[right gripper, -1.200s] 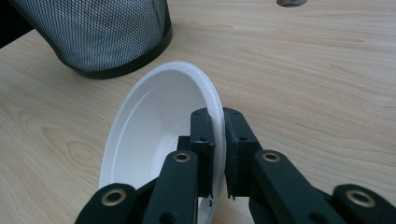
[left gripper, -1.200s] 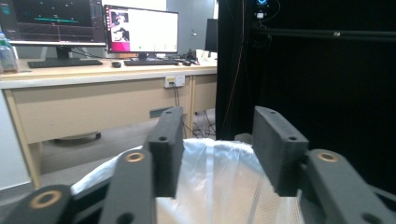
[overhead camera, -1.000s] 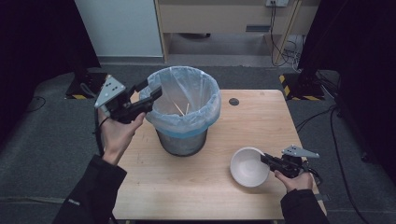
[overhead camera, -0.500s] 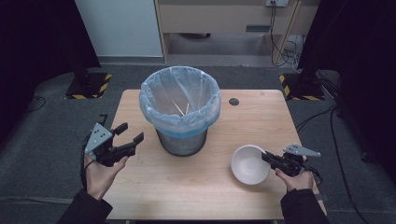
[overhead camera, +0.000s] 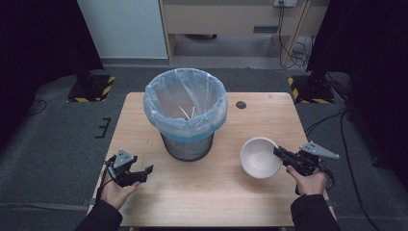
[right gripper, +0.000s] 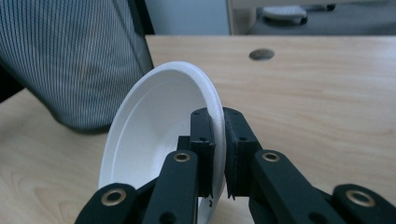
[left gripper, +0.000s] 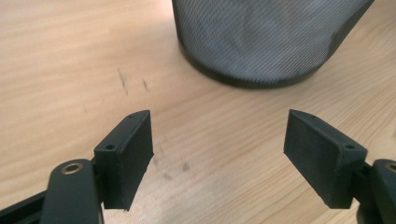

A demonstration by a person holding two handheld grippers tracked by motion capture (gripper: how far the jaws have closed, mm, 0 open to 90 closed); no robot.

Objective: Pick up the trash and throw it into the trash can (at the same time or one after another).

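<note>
The right tongs (overhead camera: 283,155) are clenched on the rim of the white bowl (overhead camera: 260,157), which hangs off their tips toward the bin (overhead camera: 185,115); in the right gripper view the rim (right gripper: 215,116) runs edge-on between the two jaws and the bowl (right gripper: 154,135) stands tilted on its side, its hollow facing left toward the mesh wall of the bin (right gripper: 70,60). So the bowl lies straight ahead of the right tongs, with the bin just beyond and above it, and the bin's open mouth is higher than the bowl; I judge that any tipping of the bowl into the bin turns on lifting it over that lined rim. The right hand (overhead camera: 308,180) is the nearer one to the bowl; the left tongs (overhead camera: 142,172) sit well apart from it, low over the bench (overhead camera: 211,202) on the far side of the bin. Those left tongs are released, with nothing between them; the left gripper view shows only bare bench (left gripper: 210,140) in the gap and the bin's base (left gripper: 261,42) ahead. Compared with a second ago, the left hand (overhead camera: 118,190) has come down from beside the bin's rim to near the bench's front edge, its jaws have just been opening, and the right tongs and bowl have hardly shifted.
</note>
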